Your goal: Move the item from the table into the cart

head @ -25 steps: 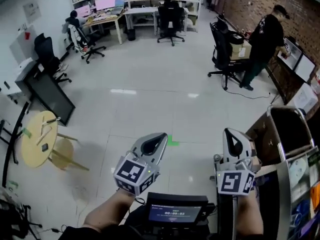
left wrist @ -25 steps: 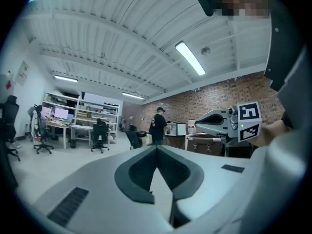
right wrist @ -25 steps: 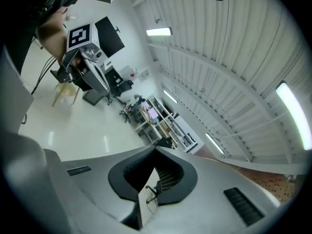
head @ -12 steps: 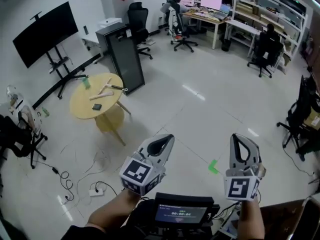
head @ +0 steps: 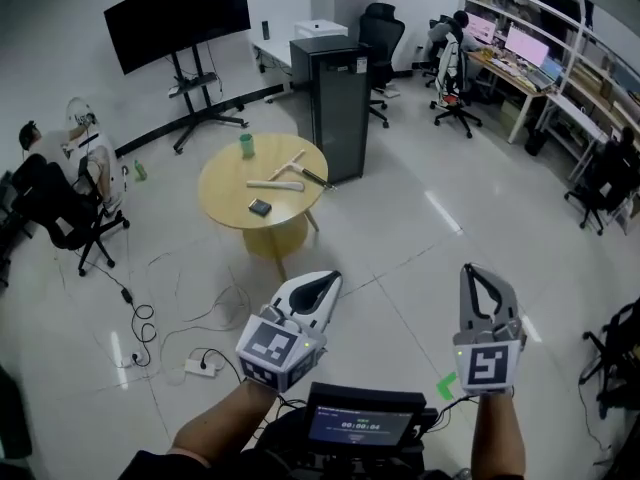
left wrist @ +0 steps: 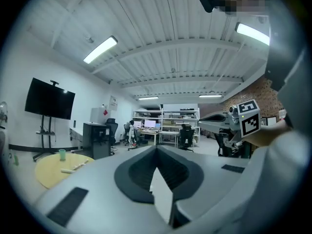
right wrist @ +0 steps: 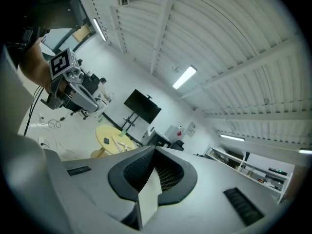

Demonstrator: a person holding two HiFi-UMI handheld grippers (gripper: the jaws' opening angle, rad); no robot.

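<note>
Floor cables (head: 137, 315) sprawl before the round table (head: 225, 183); left claw (head: 322, 284) and right claw (head: 481, 274) closed, empty.

Round yellow table (head: 225, 193) bears green cup (head: 246, 146), sticks (head: 280, 176), dark block (head: 260, 207).

You work in bright, even light from ceiling strips (left wrist: 100, 49); the glossy floor (head: 440, 211) throws back glare, and both gripper views bend and darken at the edges.

An open-plan office — desks (head: 500, 70) with monitors (head: 526, 44), swivel chairs (head: 383, 24), a big screen (head: 180, 10) on a stand.
</note>
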